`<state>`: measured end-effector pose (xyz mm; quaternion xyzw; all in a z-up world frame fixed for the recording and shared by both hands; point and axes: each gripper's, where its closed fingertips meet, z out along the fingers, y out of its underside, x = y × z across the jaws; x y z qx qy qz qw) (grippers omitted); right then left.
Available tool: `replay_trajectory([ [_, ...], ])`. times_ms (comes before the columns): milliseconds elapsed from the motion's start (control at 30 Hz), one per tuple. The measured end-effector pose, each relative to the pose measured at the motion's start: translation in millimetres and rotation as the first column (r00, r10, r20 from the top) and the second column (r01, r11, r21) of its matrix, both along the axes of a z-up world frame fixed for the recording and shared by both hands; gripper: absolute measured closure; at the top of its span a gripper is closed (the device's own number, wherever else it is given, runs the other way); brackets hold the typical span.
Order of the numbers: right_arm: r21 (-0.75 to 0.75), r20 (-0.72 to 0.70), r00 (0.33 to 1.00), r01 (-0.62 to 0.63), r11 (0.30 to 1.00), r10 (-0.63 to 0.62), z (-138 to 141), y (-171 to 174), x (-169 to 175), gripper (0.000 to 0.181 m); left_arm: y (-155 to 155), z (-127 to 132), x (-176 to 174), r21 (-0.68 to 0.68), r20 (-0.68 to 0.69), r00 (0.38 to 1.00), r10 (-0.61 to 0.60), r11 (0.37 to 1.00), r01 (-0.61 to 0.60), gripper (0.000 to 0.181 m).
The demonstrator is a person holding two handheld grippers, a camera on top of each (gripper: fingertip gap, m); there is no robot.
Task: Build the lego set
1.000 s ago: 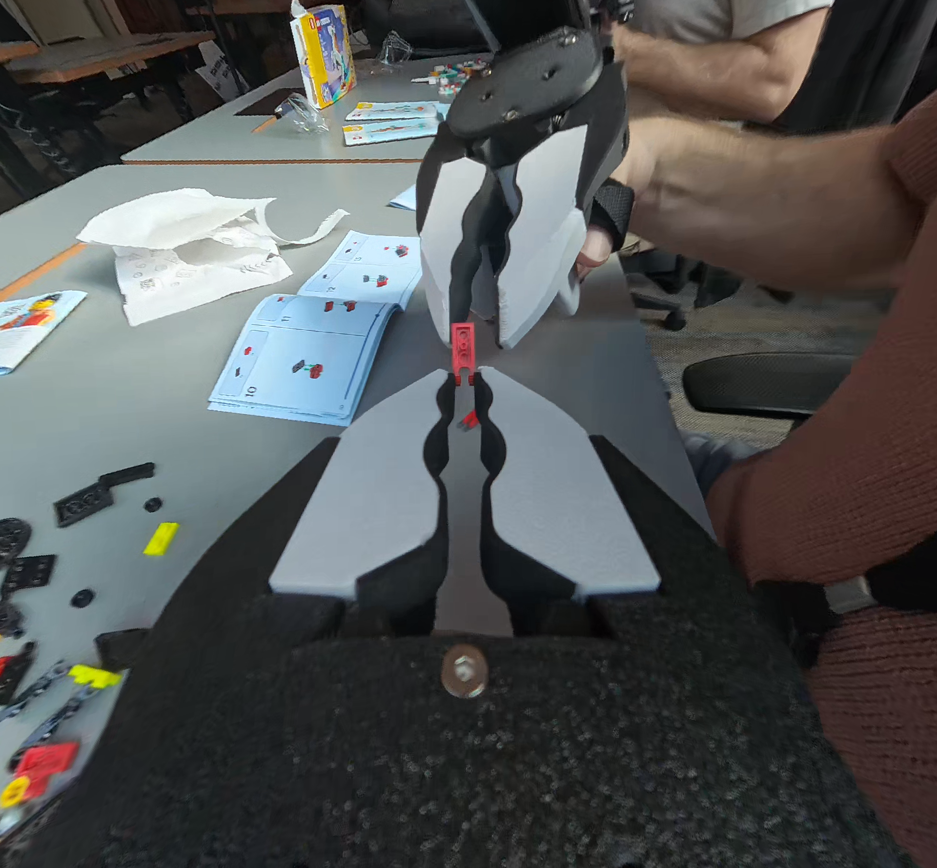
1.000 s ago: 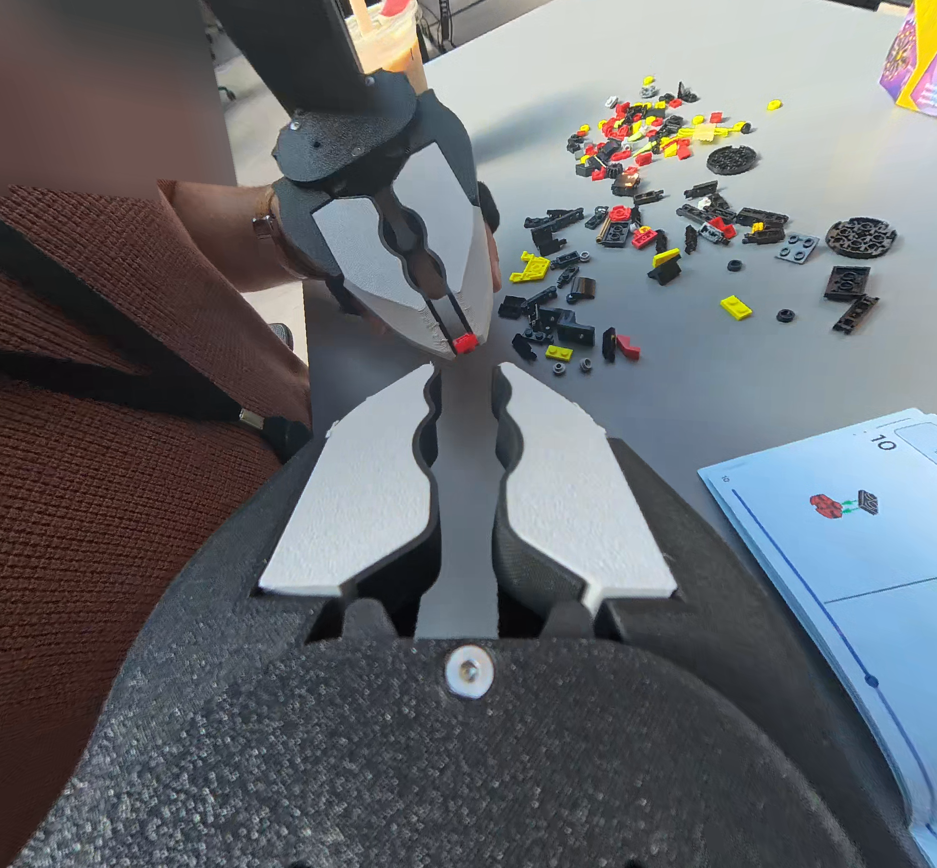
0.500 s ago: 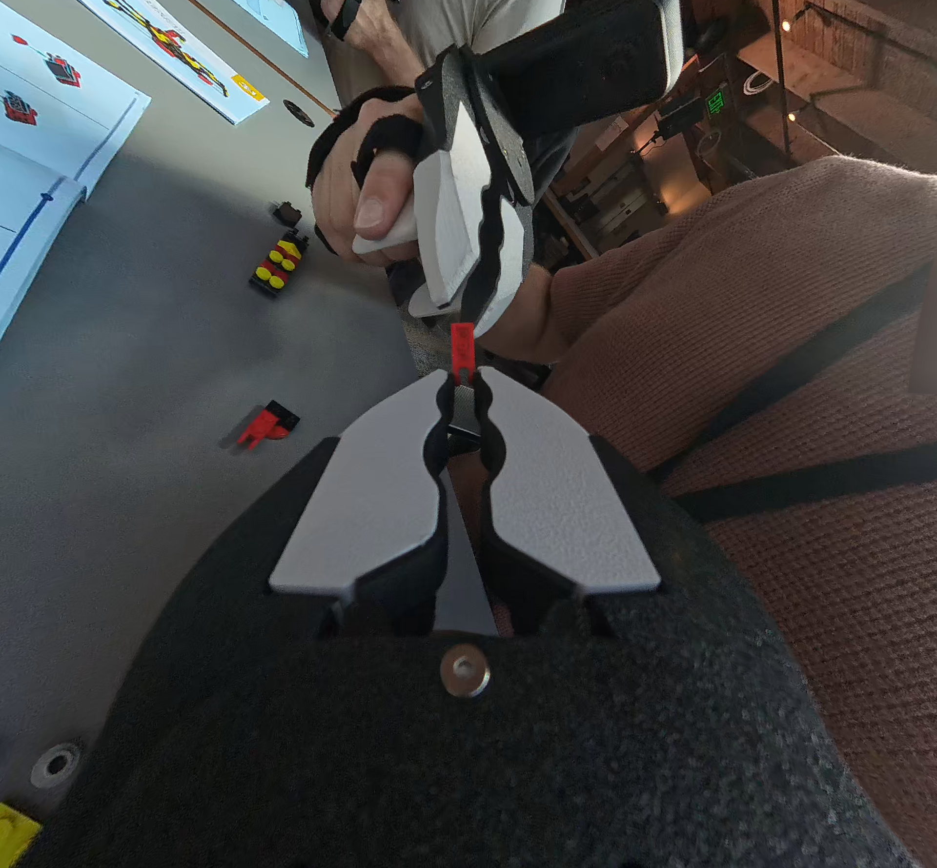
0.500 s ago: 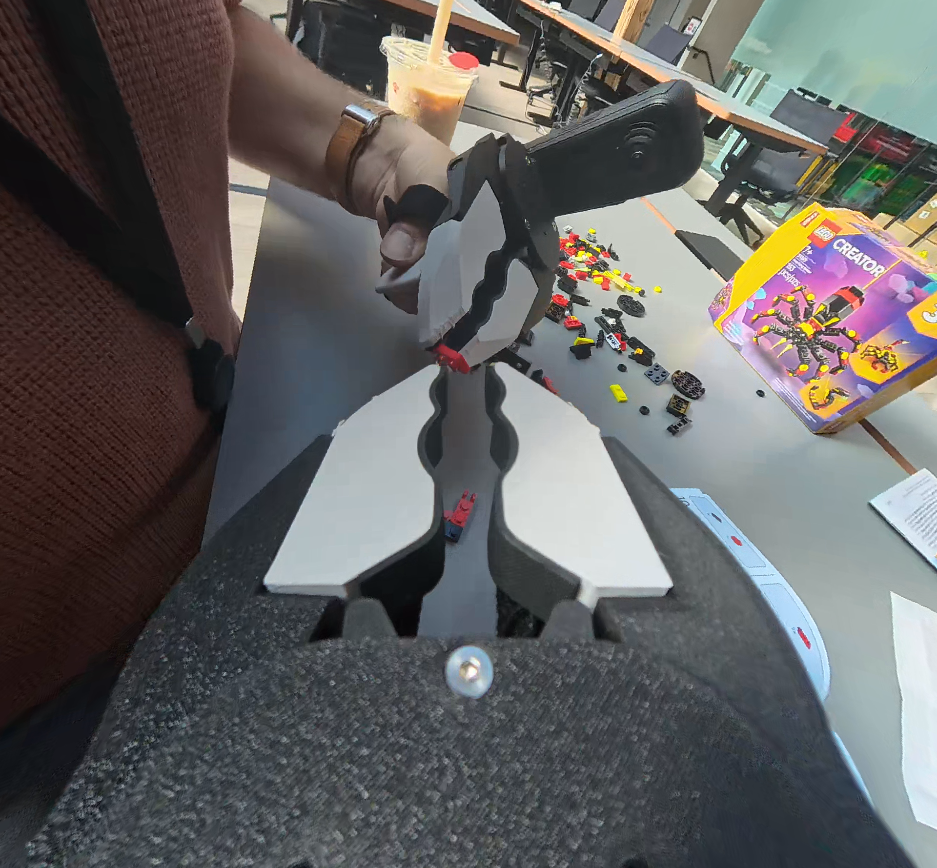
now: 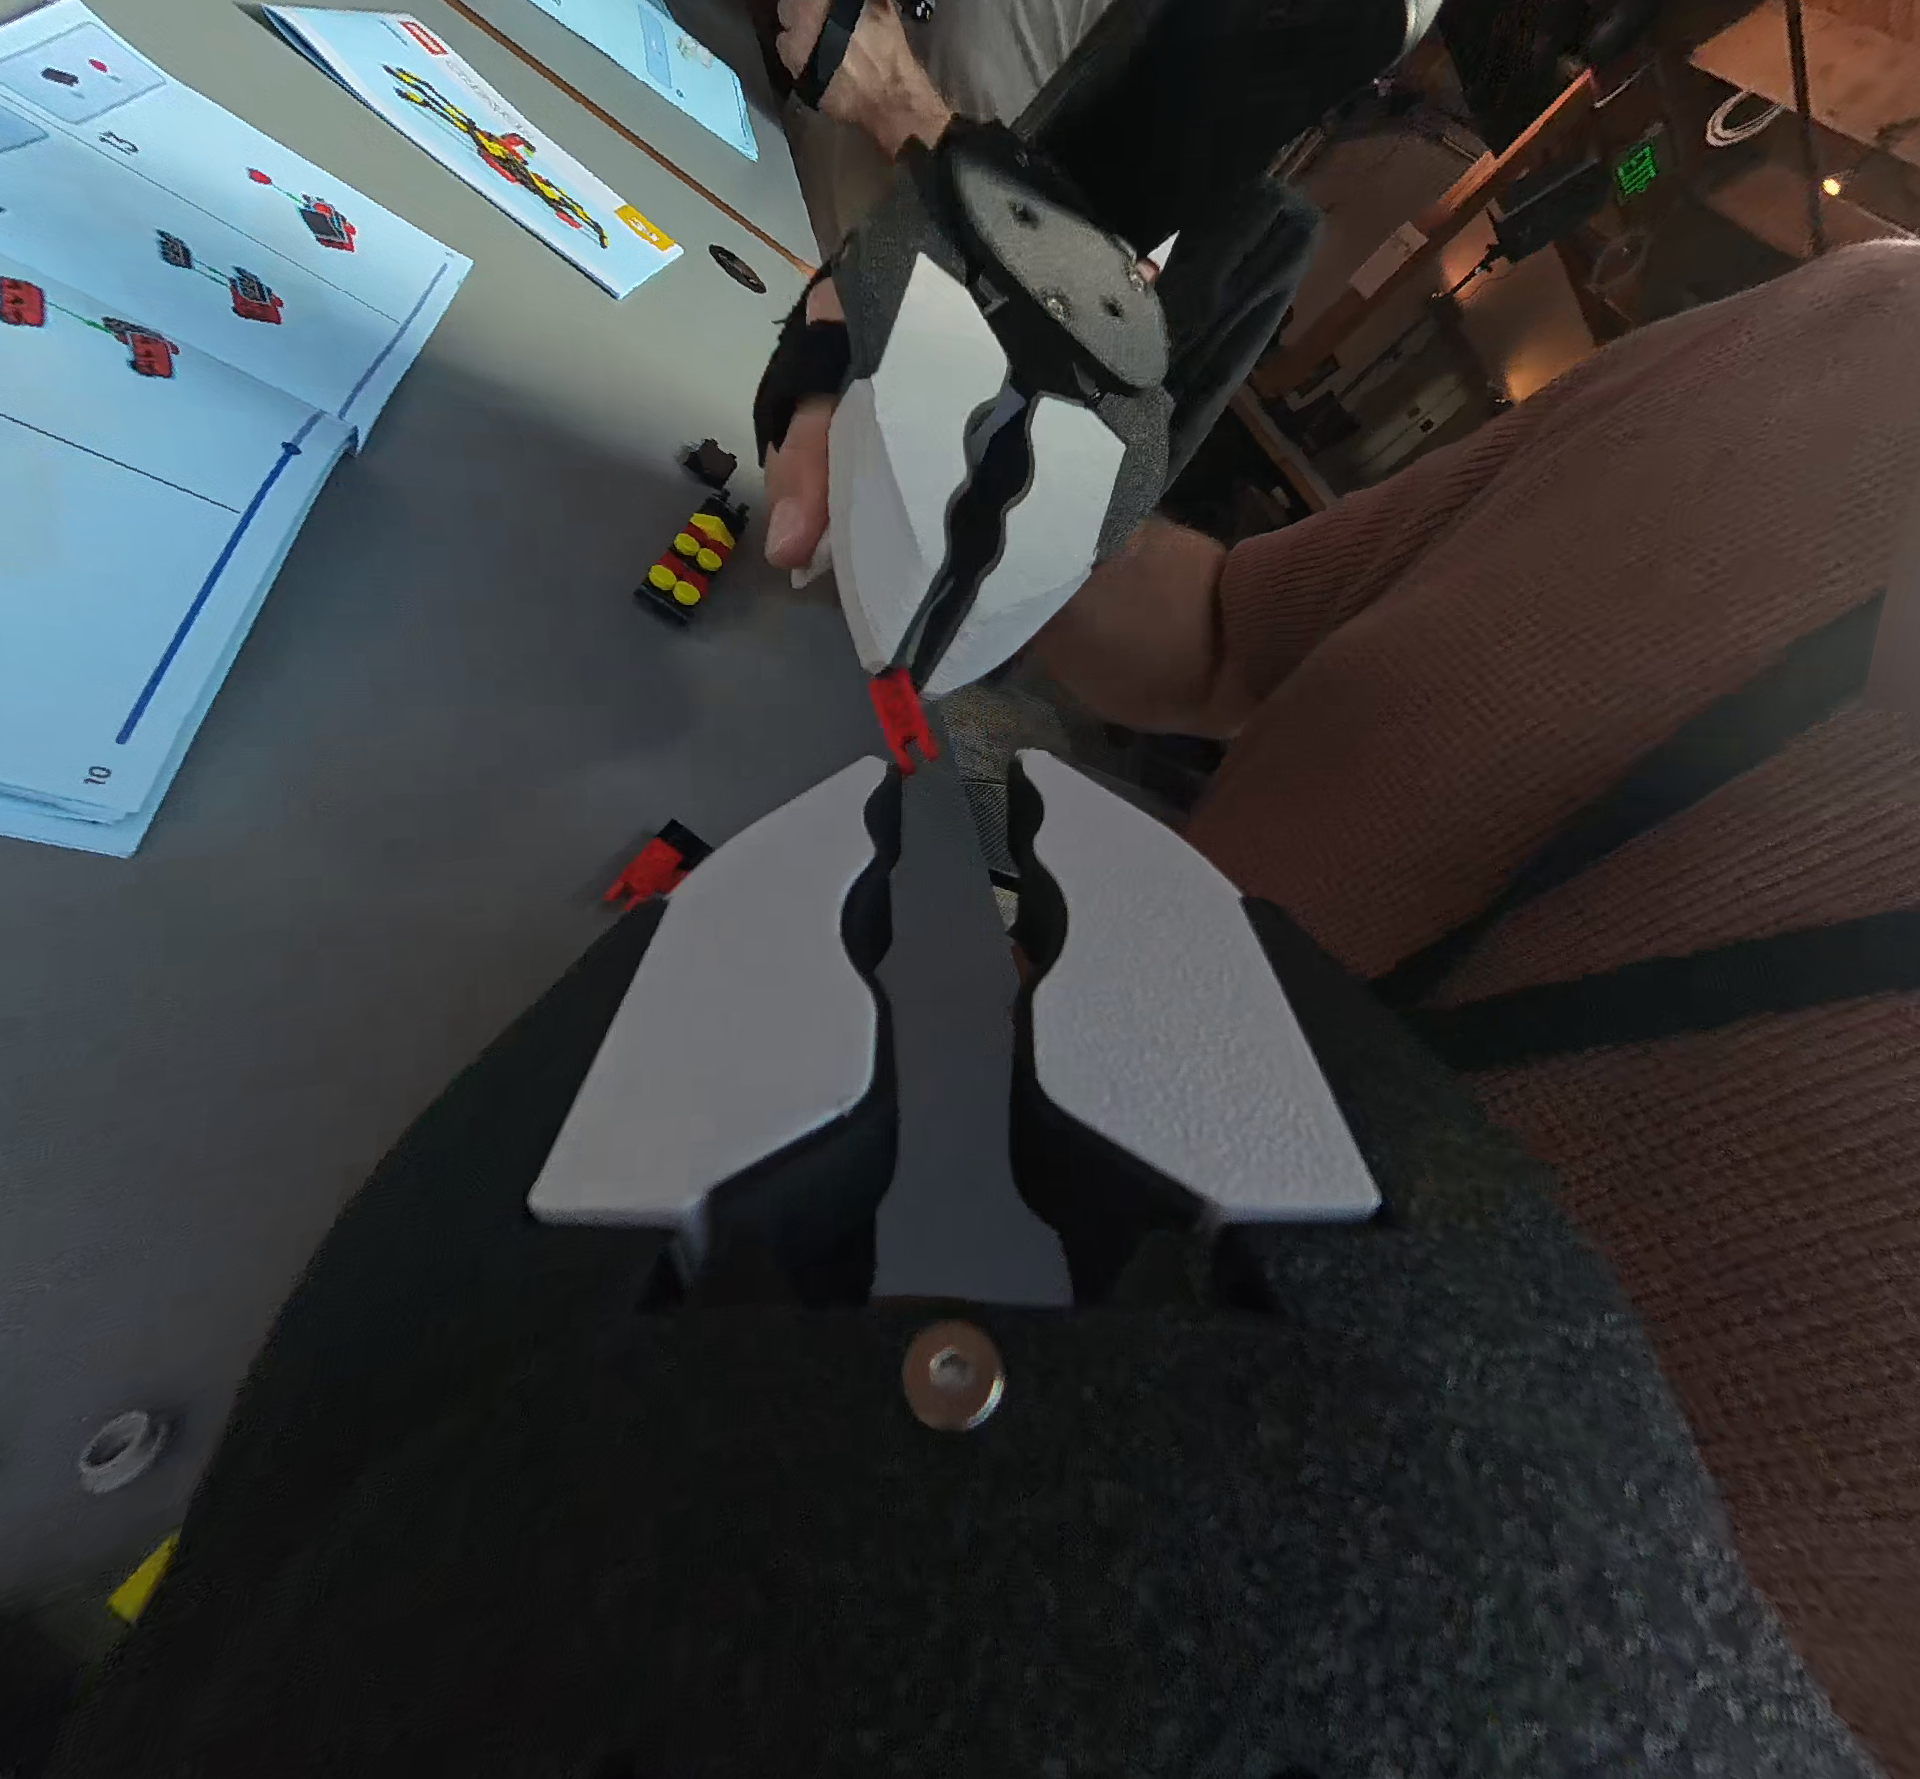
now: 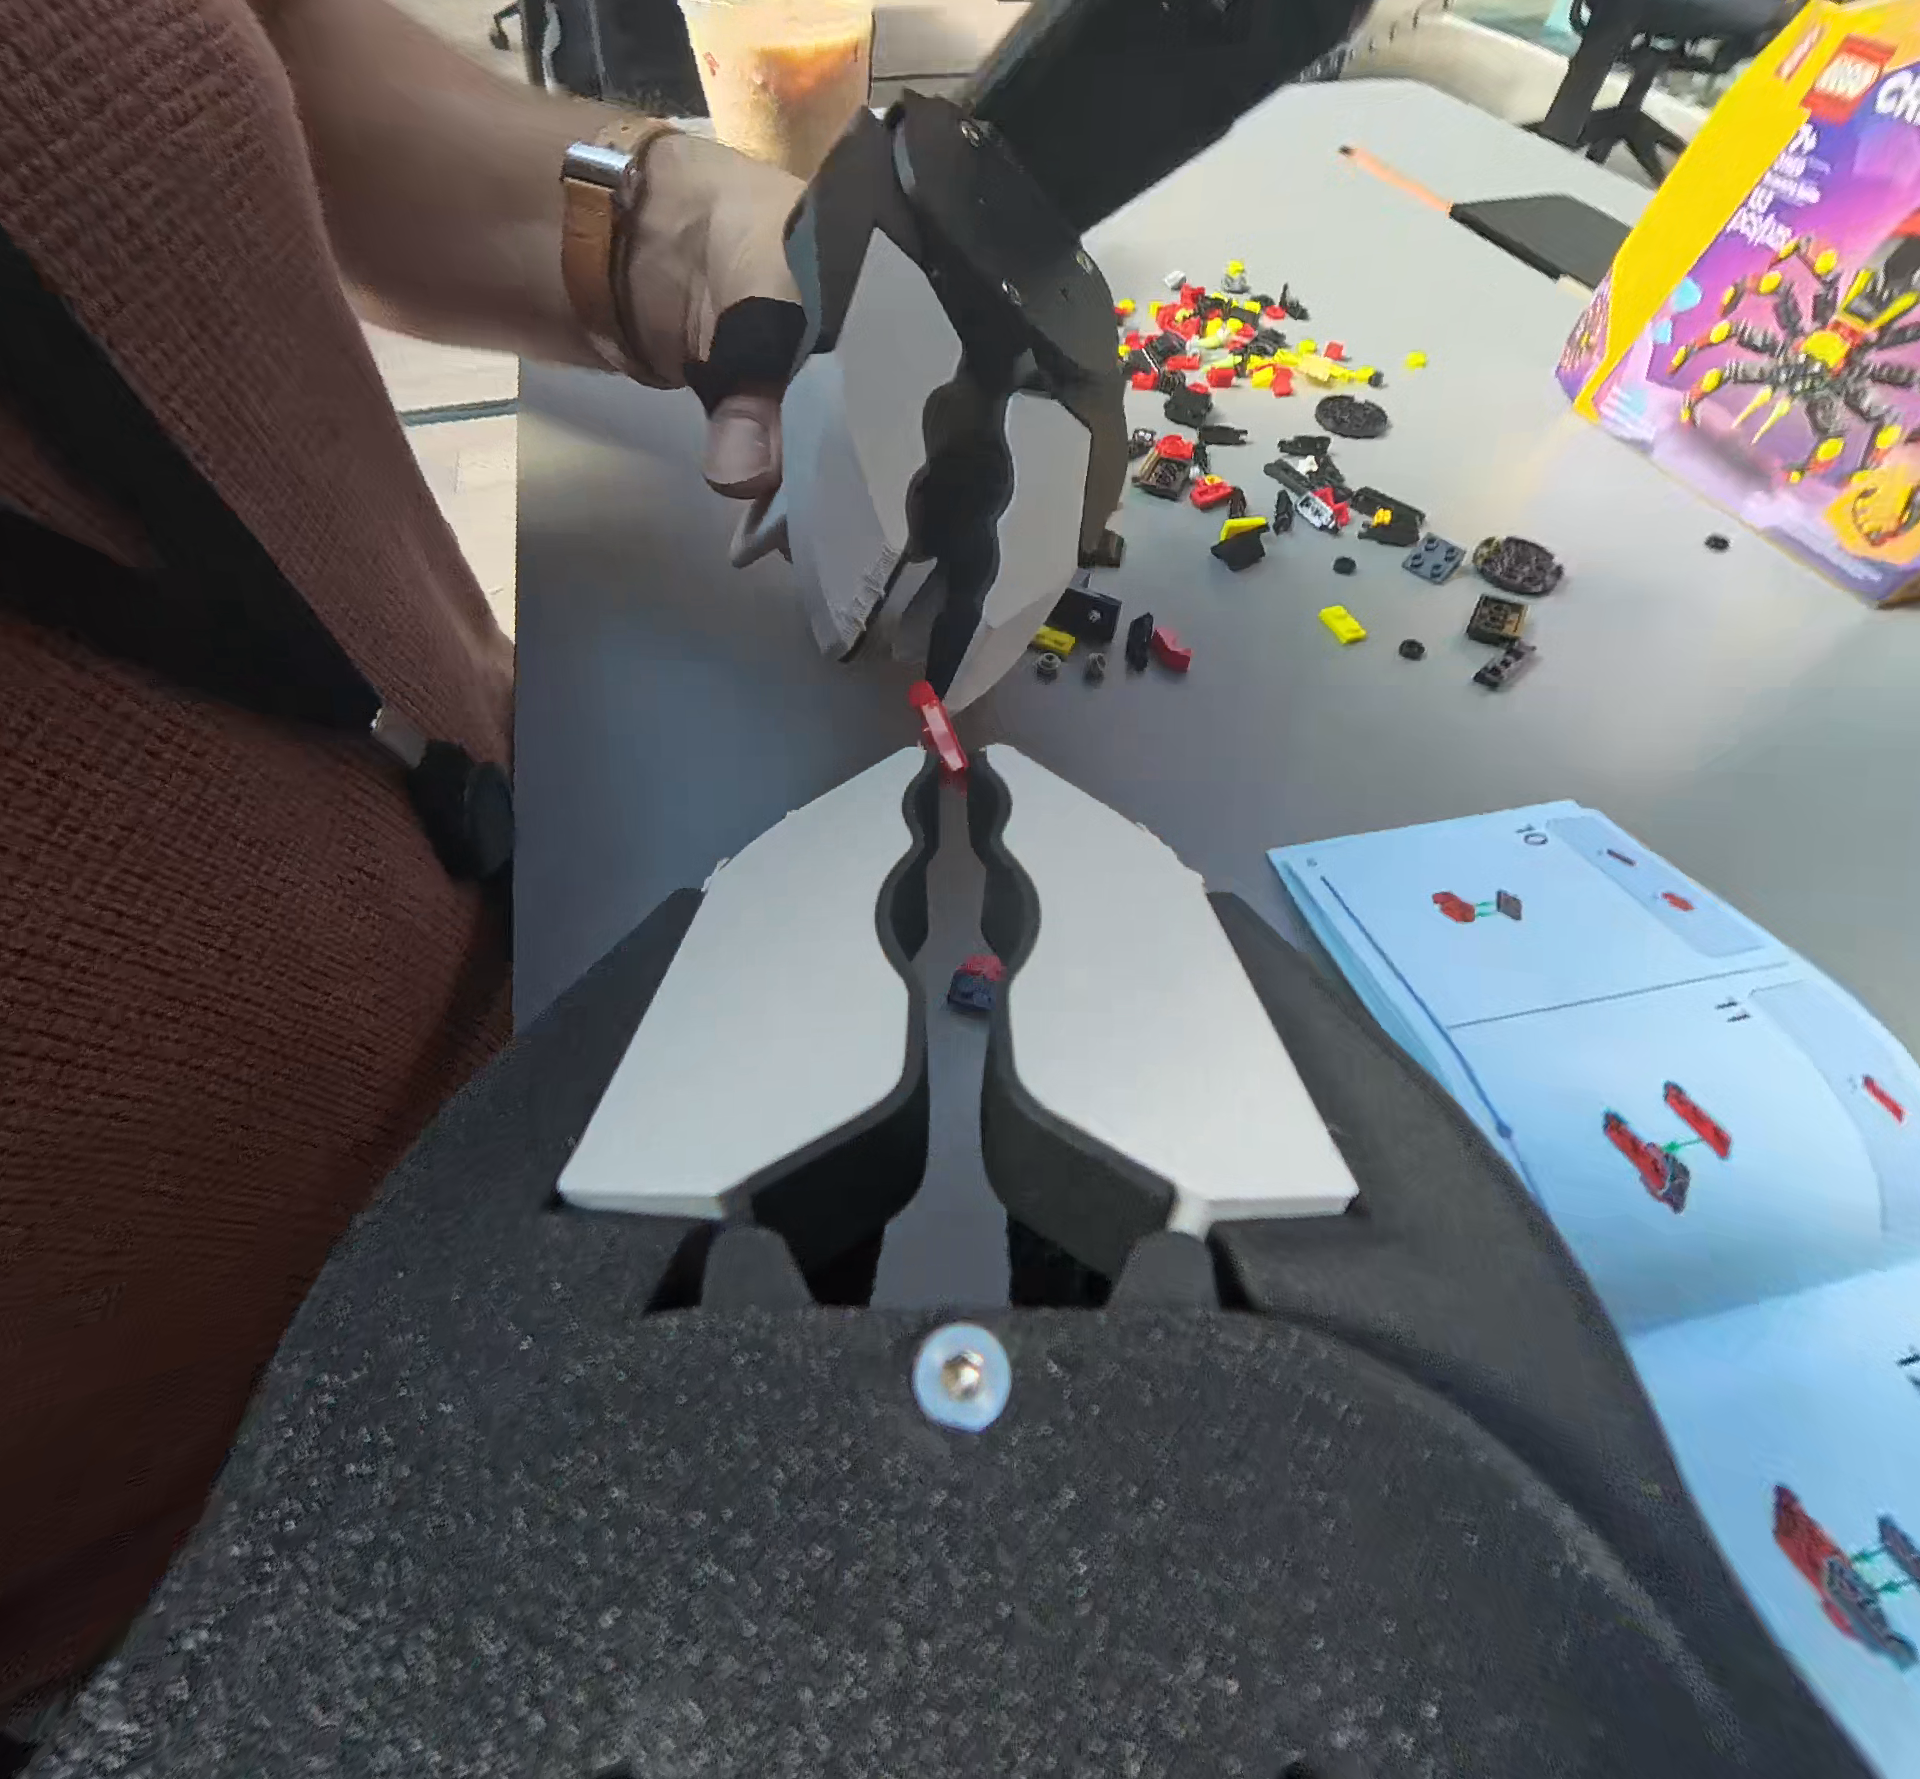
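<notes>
While red piece [image 5: 900, 719] hangs in air between tips, right hand-held gripper [image 5: 914, 669] pinches it, left hand-held gripper [image 6: 940, 680] parted, released. Small subassemblies [image 5: 688, 563] done on worktop [image 5: 436, 690]; loose brick pile [image 6: 1247, 399] beyond: most building left.

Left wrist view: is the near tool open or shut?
Open. The left tool shows a wide gap between its fingers; the red piece hangs from the right tool instead.

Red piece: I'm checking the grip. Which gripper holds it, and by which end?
The right gripper pinches the red piece by one end at its fingertips. The forked end sticks out free. The left gripper is open.
</notes>
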<state>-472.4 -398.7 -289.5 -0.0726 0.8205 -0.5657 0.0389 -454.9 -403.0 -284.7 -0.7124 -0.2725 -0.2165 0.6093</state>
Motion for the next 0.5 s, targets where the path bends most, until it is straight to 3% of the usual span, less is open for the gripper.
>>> replay_trajectory([
  [67, 0.070, 0.163, 0.979, 0.113, 0.991, -0.123, -8.3, -0.2, -6.5, 0.177, -4.9, -2.8, -6.4, -0.032, -0.085, 0.994, 0.064, 0.997, -0.067, 0.162],
  [100, 0.120, 0.285, 0.937, 0.175, 0.977, -0.203, -13.2, 0.0, -9.0, 0.177, -7.3, -3.6, -9.8, -0.047, -0.140, 0.985, 0.102, 0.993, -0.109, 0.162],
  [167, 0.127, 0.512, 0.823, 0.208, 0.970, -0.244, -11.6, -1.1, -2.7, 0.177, -13.3, -5.9, -17.2, -0.098, -0.287, 0.943, 0.170, 0.974, -0.206, 0.162],
  [267, 0.126, 0.729, 0.636, 0.240, 0.963, -0.253, -8.1, -2.5, 3.7, 0.178, -20.2, -13.1, -24.1, -0.214, -0.543, 0.826, 0.150, 0.926, -0.310, 0.162],
  [400, 0.110, 0.891, 0.402, 0.257, 0.960, -0.209, -3.2, -4.0, 1.9, 0.178, -13.1, -2.4, -15.5, -0.184, -0.763, 0.645, 0.044, 0.942, -0.282, 0.165],
  [500, 0.131, 0.915, 0.342, 0.249, 0.960, -0.214, -3.0, -4.2, 2.4, 0.178, -9.8, 1.9, -8.3, -0.180, -0.850, 0.527, -0.032, 0.956, -0.232, 0.167],
])
